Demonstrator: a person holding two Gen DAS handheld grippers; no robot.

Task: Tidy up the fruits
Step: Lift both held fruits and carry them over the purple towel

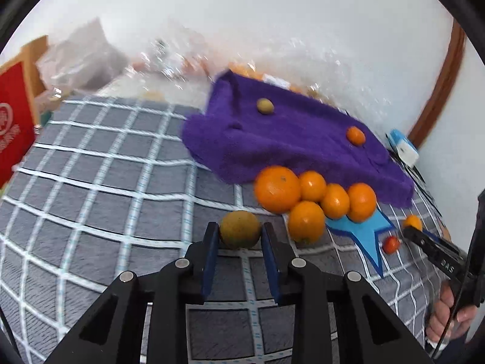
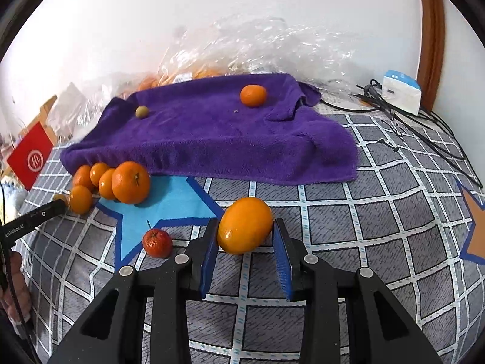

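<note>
My left gripper (image 1: 239, 227) is shut on a greenish-brown round fruit (image 1: 239, 230), low over the grey checked cloth (image 1: 106, 182). Just right of it, a cluster of several oranges (image 1: 306, 194) lies between the purple towel (image 1: 288, 148) and a blue star mat (image 1: 363, 230). My right gripper (image 2: 246, 227) is shut on an oval orange fruit (image 2: 245, 224) just right of the blue star mat (image 2: 169, 203). A small red fruit (image 2: 157, 242) rests at the star's near edge. On the towel (image 2: 212, 139) sit a small green fruit (image 2: 142, 111) and a small orange (image 2: 253, 95).
Clear plastic bags (image 2: 257, 45) holding more oranges lie behind the towel against the white wall. A red box (image 2: 30, 157) stands at the left. A white and blue device (image 2: 401, 91) with black cables sits back right. An orange star mat (image 2: 476, 230) shows at the right edge.
</note>
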